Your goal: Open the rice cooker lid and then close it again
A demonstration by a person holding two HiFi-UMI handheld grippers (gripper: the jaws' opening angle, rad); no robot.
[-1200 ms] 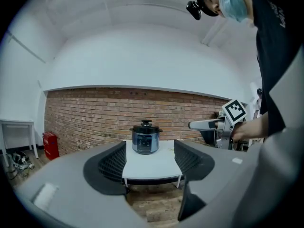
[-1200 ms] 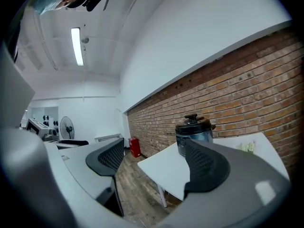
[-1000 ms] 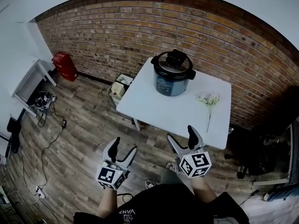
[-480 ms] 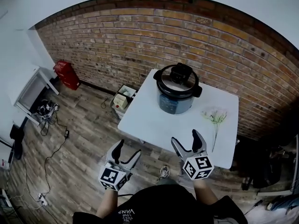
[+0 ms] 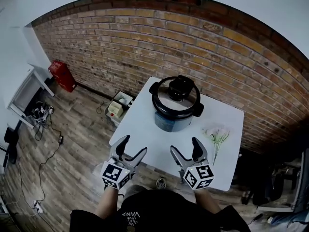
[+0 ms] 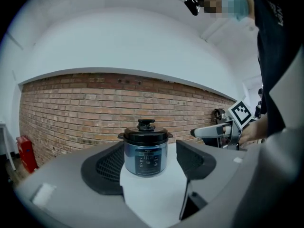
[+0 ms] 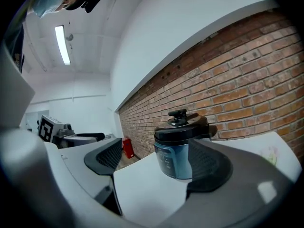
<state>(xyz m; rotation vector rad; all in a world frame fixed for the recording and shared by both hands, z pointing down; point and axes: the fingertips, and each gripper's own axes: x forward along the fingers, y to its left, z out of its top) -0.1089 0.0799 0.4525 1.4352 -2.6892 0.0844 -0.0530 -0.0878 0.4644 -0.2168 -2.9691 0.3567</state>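
The rice cooker (image 5: 175, 106) stood upright on the white desk (image 5: 140, 132), toward the far side, near the brick wall (image 5: 120, 47). Its black lid (image 5: 170, 96) was shut down flat on the pot, with the knob (image 5: 181, 86) pointing straight up at its middle. The blue-grey body showed its control panel (image 6: 146, 161) toward the person's side of the desk. Two dark side handles stuck out level from under the rim, so the cooker's widest line ran from the far left to the near right in the head view.

The left gripper (image 5: 133, 147) hovered over the near edge of the desk, its jaws spread wide with nothing held. In the left gripper view the cooker appeared in the gap between the jaws, but well apart from them, with bare desk between. The right gripper (image 5: 184, 146) hung beside the left one, also at the near edge, jaws likewise wide apart and empty. In its own view the cooker sat closer to the right jaw's side, again not touched.

A thin sprig of pale flowers (image 5: 216, 136) lay on the desk to the right of the cooker, apart from it. On the wooden floor (image 5: 72, 153) by the wall stood a red container (image 5: 62, 75), and cables trailed at the left.
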